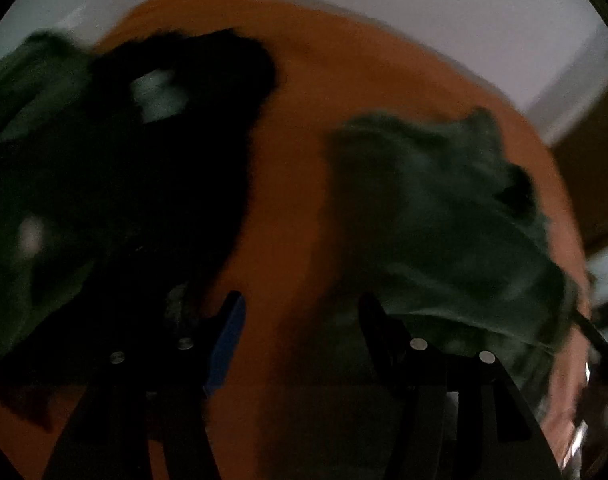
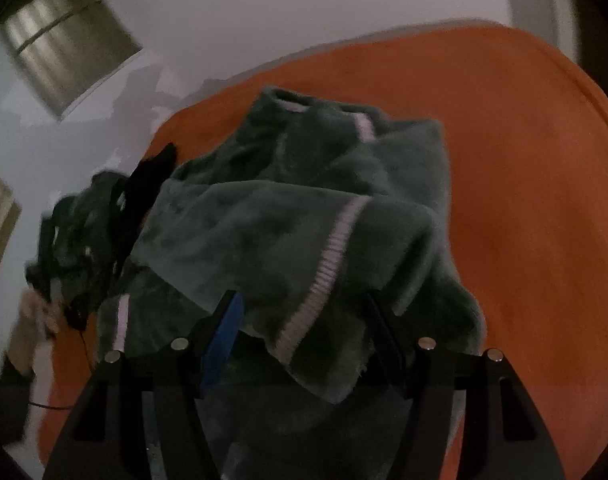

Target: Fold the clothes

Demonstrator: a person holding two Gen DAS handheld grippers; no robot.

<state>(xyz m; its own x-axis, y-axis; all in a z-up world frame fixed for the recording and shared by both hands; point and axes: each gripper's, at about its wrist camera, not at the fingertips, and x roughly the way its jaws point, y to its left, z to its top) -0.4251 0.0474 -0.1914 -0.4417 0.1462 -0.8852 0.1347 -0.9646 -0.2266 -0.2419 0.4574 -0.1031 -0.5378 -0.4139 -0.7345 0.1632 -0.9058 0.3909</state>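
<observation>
The green garment (image 2: 304, 216) lies rumpled on the orange bed (image 2: 523, 200), its zip edge draped between the spread jaws of the right gripper (image 2: 304, 312). Closing now may pinch several layers. The left gripper (image 1: 302, 312) hangs released; black clothes (image 1: 164, 160) beside could snag.

orange cover (image 2: 523, 168), white wall (image 2: 264, 8), window (image 2: 68, 36), black cable (image 2: 84, 344)

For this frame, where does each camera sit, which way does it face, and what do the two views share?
Left wrist: on the left hand-held gripper, facing along its open fingers at the orange surface between dark clothes.
Right wrist: on the right hand-held gripper, facing a green garment with white trim lying between its open fingers.
Shared: orange surface, green garment, white wall.
</observation>
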